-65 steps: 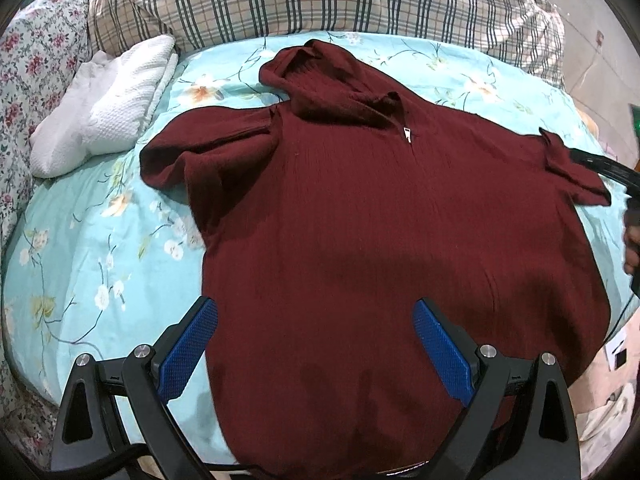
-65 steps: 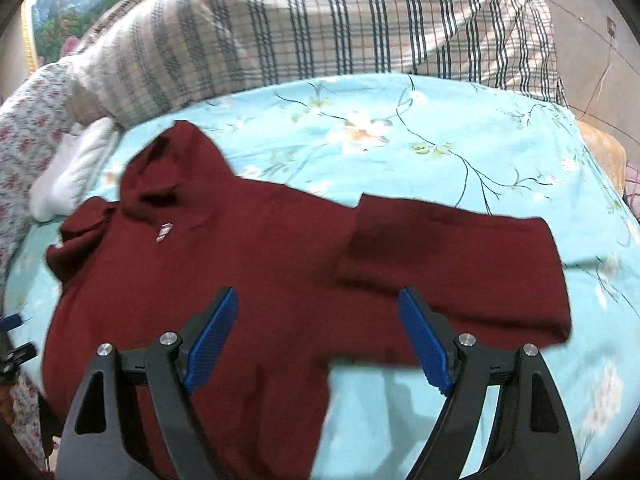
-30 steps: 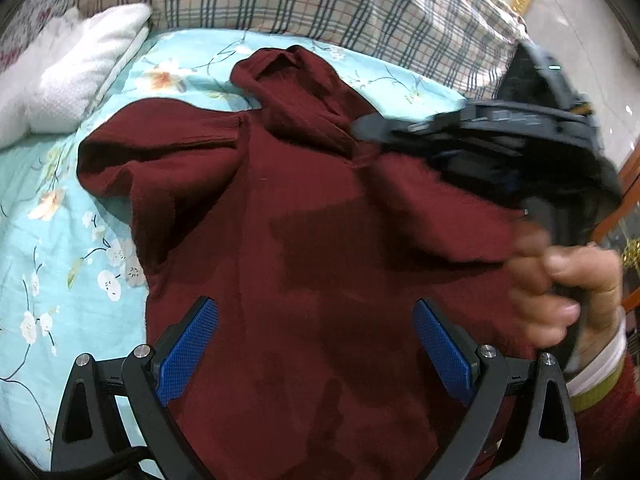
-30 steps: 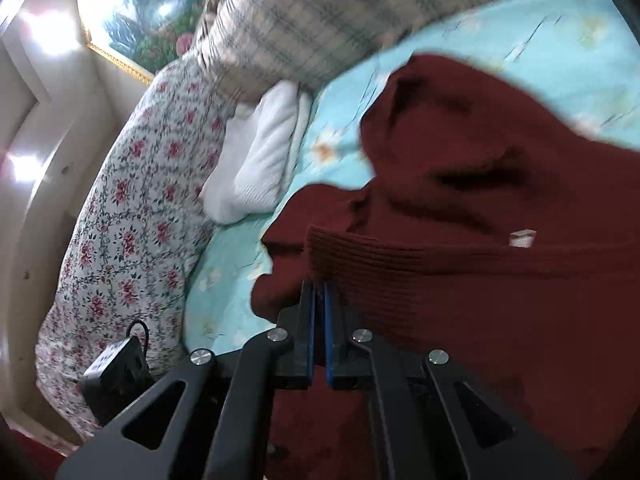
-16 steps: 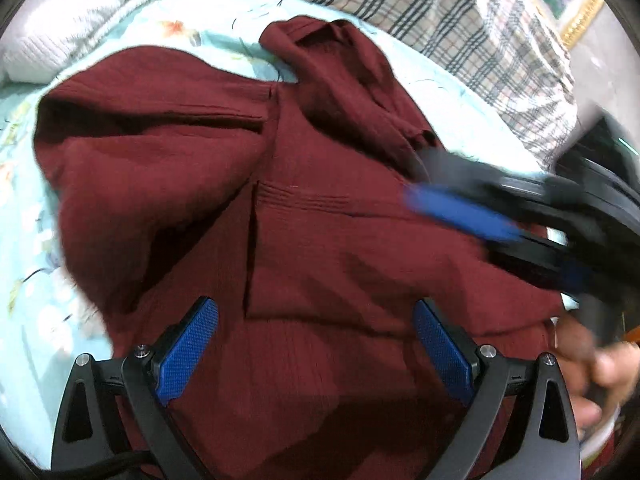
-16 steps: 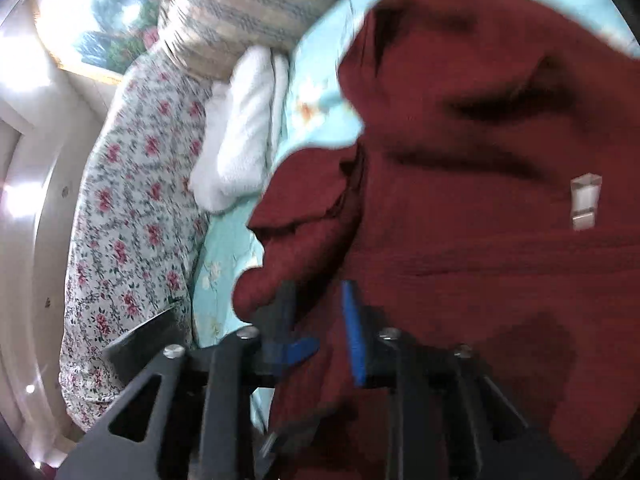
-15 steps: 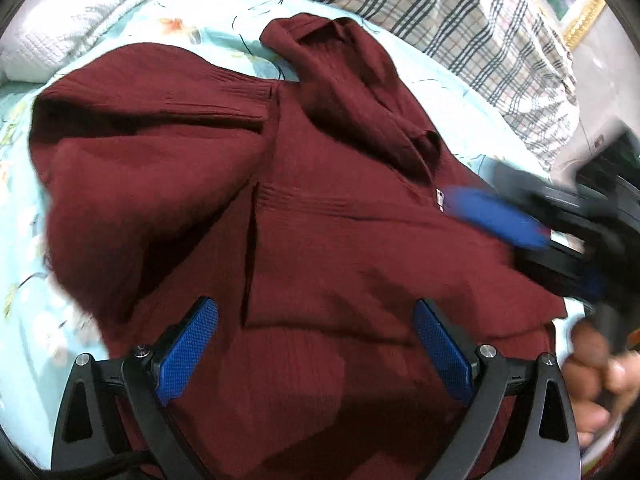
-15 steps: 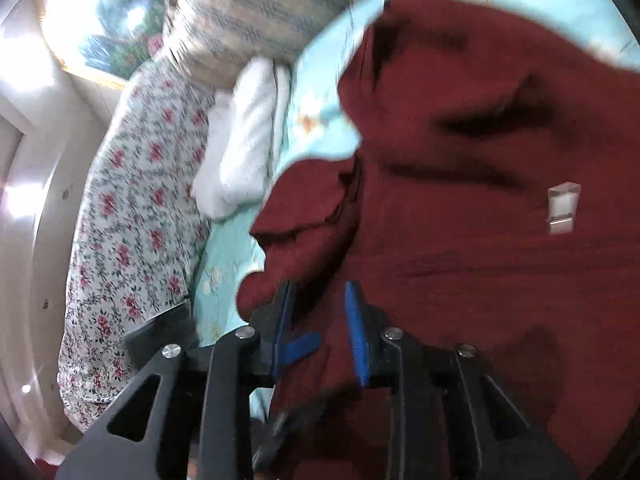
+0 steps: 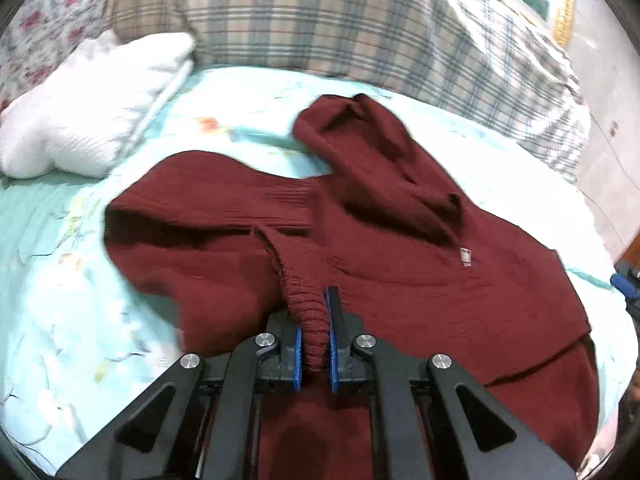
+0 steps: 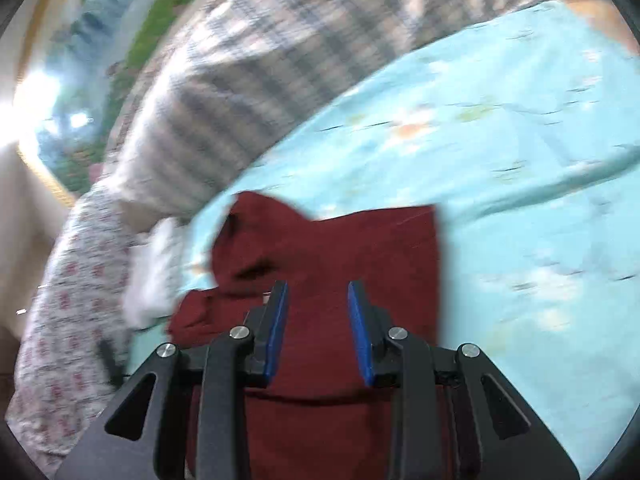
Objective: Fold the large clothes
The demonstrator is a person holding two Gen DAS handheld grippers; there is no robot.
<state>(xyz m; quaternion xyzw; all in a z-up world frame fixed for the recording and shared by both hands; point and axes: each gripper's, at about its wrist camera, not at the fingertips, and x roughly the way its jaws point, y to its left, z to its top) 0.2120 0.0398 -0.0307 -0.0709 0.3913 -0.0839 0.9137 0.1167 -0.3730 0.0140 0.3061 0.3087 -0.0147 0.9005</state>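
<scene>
- Left gripper (image 9: 314, 312) fingers just closed: blue pads clamped on a ribbed cuff (image 9: 306, 312) of the dark red sweater (image 9: 420, 292), knit bunched up between them.
- Cuff edge runs up from the pads in a raised ridge across the left half of the sweater.
- Right gripper (image 10: 318, 308) fingers just been opening: part-way apart, nothing between the pads, sweater (image 10: 360, 264) seen through the gap and behind.
- Right view is motion-blurred; cannot tell whether the fingertips touch the fabric.
- Sweater lies on the light blue flowered bedsheet (image 9: 80, 320), hood (image 9: 372, 160) pointing toward the plaid pillow (image 9: 320, 28) at the head of the bed.
- Small white zipper tag (image 9: 465, 257) sits below the hood, near the chest centre.
- In the right view, the sweater's right side ends in a straight vertical edge, bare sheet (image 10: 540, 200) beyond it.
- White folded blanket (image 9: 92, 112) sits on the sheet left of the sweater, apart from it.
- Floral bedding (image 10: 68, 300) lies past that on the far left.
- Blue tip of the right gripper shows at the left view's right edge (image 9: 624, 284).
</scene>
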